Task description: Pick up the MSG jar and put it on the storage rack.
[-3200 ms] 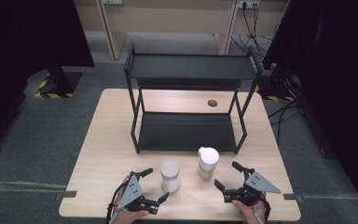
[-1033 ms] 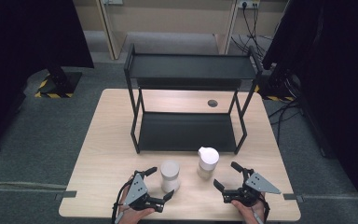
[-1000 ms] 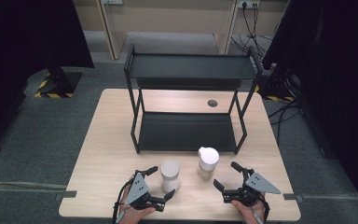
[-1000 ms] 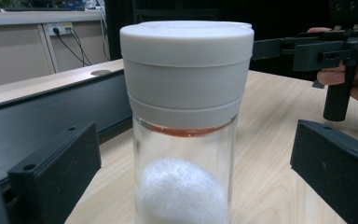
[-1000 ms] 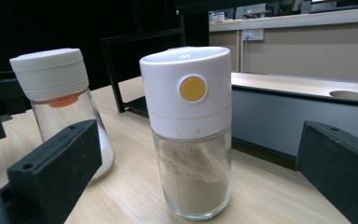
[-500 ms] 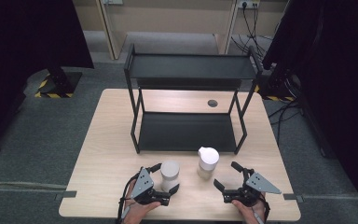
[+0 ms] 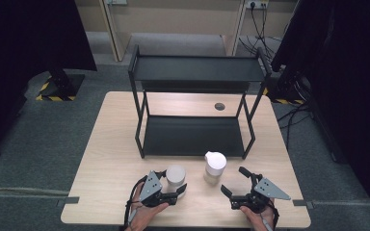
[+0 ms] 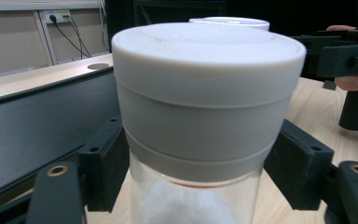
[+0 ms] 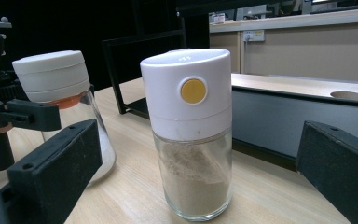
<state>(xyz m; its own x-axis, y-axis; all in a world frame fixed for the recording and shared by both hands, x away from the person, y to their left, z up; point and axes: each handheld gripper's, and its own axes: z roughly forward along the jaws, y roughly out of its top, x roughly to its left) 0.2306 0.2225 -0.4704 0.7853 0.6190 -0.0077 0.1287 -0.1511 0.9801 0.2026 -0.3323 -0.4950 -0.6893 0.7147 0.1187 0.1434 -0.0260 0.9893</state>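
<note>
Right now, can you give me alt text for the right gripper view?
A glass shaker with a white cap and a yellow button stands upright on the wooden table, between the right gripper's wide-open black jaws, untouched. To its left stands a white-lidded jar with the left gripper at it; a black rack lies behind.

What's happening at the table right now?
A person holds a gripper in each hand. The left gripper has its open jaws around the white-lidded jar. The right gripper, also open, faces the jar with the yellow button, not touching it. Both jars stand in front of the black shelf rack.
</note>
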